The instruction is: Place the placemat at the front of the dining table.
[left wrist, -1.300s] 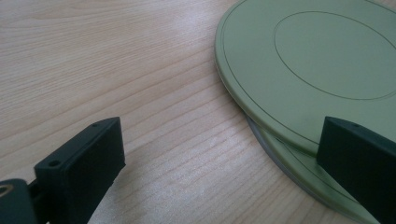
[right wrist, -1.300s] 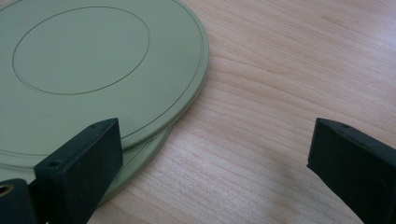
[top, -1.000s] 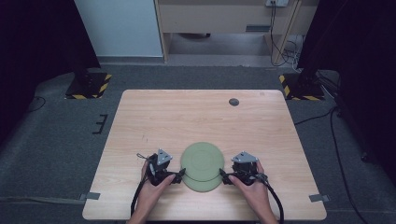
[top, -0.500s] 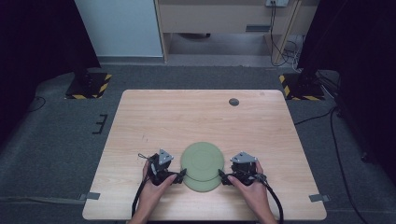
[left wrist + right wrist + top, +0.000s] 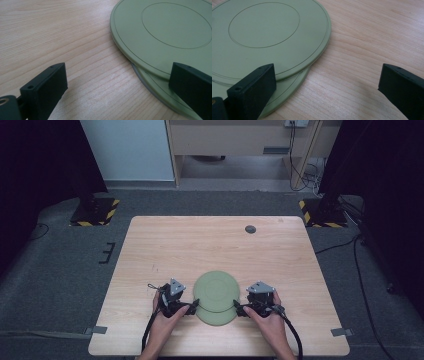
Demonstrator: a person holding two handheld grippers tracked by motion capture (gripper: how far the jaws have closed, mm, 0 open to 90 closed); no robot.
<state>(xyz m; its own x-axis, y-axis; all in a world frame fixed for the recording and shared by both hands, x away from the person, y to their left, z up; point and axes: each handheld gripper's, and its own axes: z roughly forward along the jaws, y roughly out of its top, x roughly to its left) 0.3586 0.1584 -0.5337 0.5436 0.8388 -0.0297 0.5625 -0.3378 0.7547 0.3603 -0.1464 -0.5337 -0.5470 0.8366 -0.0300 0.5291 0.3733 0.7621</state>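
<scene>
Grippers left and right stood wide open, holding nothing, beside two stacked green plates on the table.

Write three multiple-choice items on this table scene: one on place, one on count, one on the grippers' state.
1. Where do the green plates lie?
A. at the table's far edge
B. near the person, between the two grippers
C. on the floor

2. How many plates are stacked?
A. one
B. two
C. four

3. How do the left gripper and right gripper stand?
A. both open
B. both shut
C. one shut on a plate

Answers: 1 B, the high view shows them between the grippers; 2 B, a lower rim shows under the upper plate; 3 A, each gripper view shows jaws wide apart.
</scene>
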